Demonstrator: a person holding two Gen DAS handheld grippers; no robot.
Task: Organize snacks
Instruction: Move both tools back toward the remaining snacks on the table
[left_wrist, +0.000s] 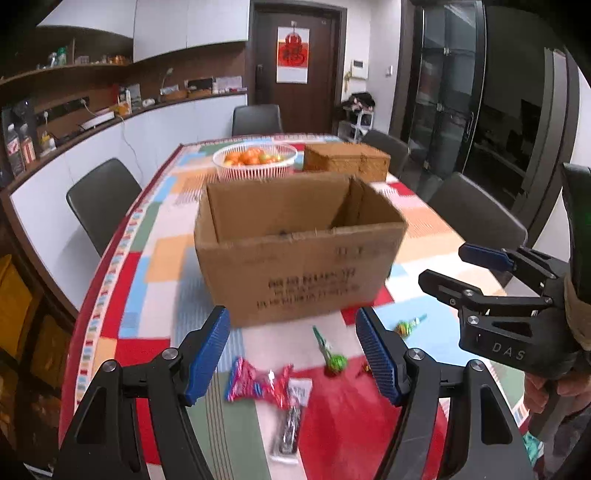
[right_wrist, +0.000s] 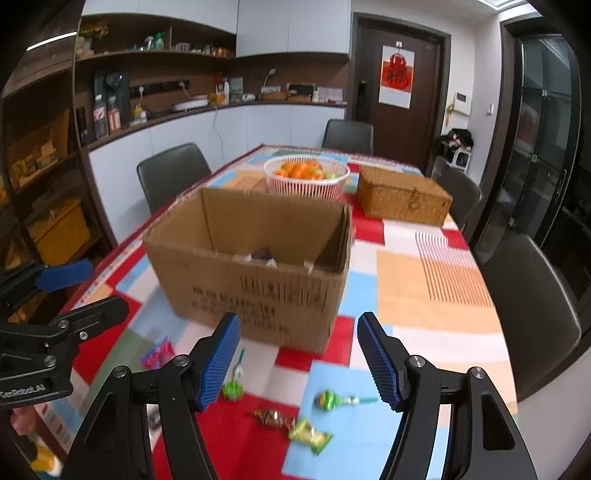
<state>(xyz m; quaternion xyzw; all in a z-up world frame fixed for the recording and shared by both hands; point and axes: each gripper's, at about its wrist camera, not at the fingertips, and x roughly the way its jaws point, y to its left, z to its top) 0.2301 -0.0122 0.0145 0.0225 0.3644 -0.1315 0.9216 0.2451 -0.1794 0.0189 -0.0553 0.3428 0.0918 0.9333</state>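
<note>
Since both claws hang spread wide and empty above the near end of the bench (right_wrist: 436, 295), with its patchwork cloth of red, blue, orange and white squares, what I weigh is which loose snack lies nearest which claw. My landmark is the open brown cardboard box (left_wrist: 295, 251), and every loose snack lies on the near side of it, between the box and me.

Under my left claw (left_wrist: 291, 354) I see the red-and-pink crinkled snack packet (left_wrist: 255, 384), lying crosswise just in front of the fingers, almost centred between them. Touching its right end is a dark narrow sachet with a white label (left_wrist: 291, 421), whose long axis runs toward me. The green-wrapped lollipop with a green stick (left_wrist: 330, 352) lies a little nearer the box, stick pointing at the box.

My right claw (right_wrist: 299, 358) looks down on a second green-and-yellow lollipop (right_wrist: 332, 400), its stick pointing away to the right, parallel to the box front. Just nearer me than that are a gold-and-brown twisted candy (right_wrist: 275, 417) and a light green sweet wrapper (right_wrist: 308, 435).

I judge the left claw the better placed for the red packet. Its long axis lies across the gap between the fingers, so I would turn the wrist to close on the narrow way. Something pale already sits inside the box; what it is I cannot tell.
</note>
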